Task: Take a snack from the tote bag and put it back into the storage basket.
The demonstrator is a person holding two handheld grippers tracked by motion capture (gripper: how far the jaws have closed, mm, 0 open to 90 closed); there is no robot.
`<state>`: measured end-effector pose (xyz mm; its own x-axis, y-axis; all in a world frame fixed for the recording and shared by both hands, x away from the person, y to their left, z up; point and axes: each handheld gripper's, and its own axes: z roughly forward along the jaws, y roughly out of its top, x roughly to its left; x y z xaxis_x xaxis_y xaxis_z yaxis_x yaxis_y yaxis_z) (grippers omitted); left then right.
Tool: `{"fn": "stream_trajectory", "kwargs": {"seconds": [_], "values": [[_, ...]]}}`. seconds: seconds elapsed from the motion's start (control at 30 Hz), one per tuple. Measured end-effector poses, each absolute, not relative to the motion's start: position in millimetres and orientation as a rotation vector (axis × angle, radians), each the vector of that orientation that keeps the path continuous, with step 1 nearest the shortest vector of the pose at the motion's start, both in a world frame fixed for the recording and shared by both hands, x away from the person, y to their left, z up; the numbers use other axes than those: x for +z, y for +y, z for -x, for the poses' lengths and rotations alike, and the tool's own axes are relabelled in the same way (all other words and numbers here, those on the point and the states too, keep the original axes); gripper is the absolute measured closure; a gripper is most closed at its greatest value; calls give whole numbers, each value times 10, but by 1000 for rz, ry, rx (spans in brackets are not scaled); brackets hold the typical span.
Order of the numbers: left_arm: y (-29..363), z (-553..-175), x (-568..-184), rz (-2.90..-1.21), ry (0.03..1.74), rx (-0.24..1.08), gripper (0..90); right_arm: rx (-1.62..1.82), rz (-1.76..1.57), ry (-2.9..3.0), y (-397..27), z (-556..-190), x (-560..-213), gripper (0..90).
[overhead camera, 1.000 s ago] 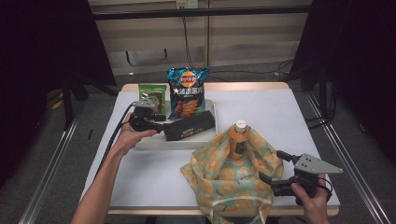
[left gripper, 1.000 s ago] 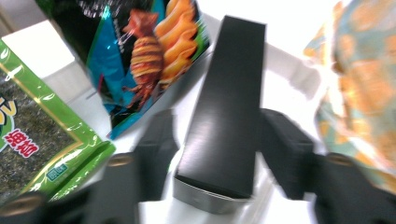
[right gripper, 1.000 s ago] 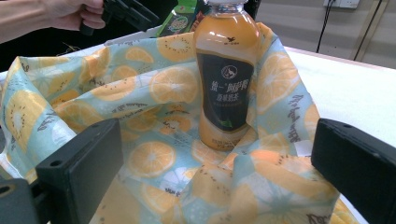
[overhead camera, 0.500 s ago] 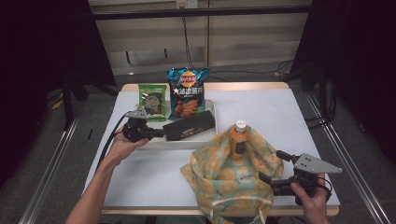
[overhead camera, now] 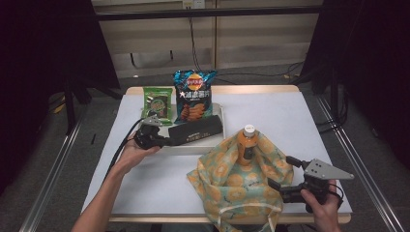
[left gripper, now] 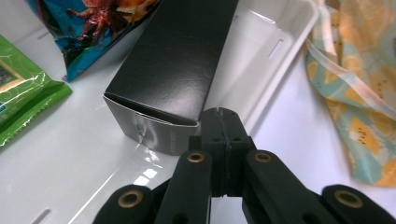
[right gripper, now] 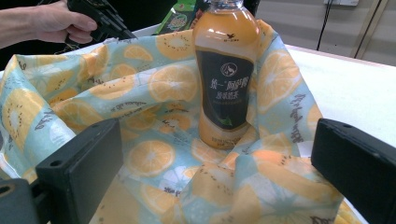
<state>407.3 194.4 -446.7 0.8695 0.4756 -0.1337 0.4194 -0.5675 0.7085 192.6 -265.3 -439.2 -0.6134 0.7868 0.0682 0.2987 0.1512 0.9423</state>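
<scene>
The orange-slice printed cloth bag slumps at the near edge of the table, an orange drink bottle with a dark label of white Chinese characters standing upright inside it, while the right gripper rests against the bag's side with jaws spread wide, gripping nothing. Behind, the white tray holds a black box with small unreadable print, a Lay's chip bag and a green snack packet. The left gripper, its jaws just closed empty, sits at the box's near corner.

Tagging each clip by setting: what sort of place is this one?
Probably a lab or studio recording station, not a home: a white-covered table fenced by black curtains, loose cables on the carpeted floor, and snacks staged in a white tray.
</scene>
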Motion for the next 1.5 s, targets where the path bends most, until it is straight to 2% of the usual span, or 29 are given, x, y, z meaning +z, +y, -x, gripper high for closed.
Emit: {"fn": "stream_trajectory", "kwargs": {"seconds": [1.1,1.5], "values": [[1932,-4219,-4550,-2219,744,163,900,1467,-1036,1994,-2646,-1921,-4397,14],[1942,-4256,-4582,-2221,762,152,892,1469,-1038,1996,-2641,-1928,-4403,15]]}}
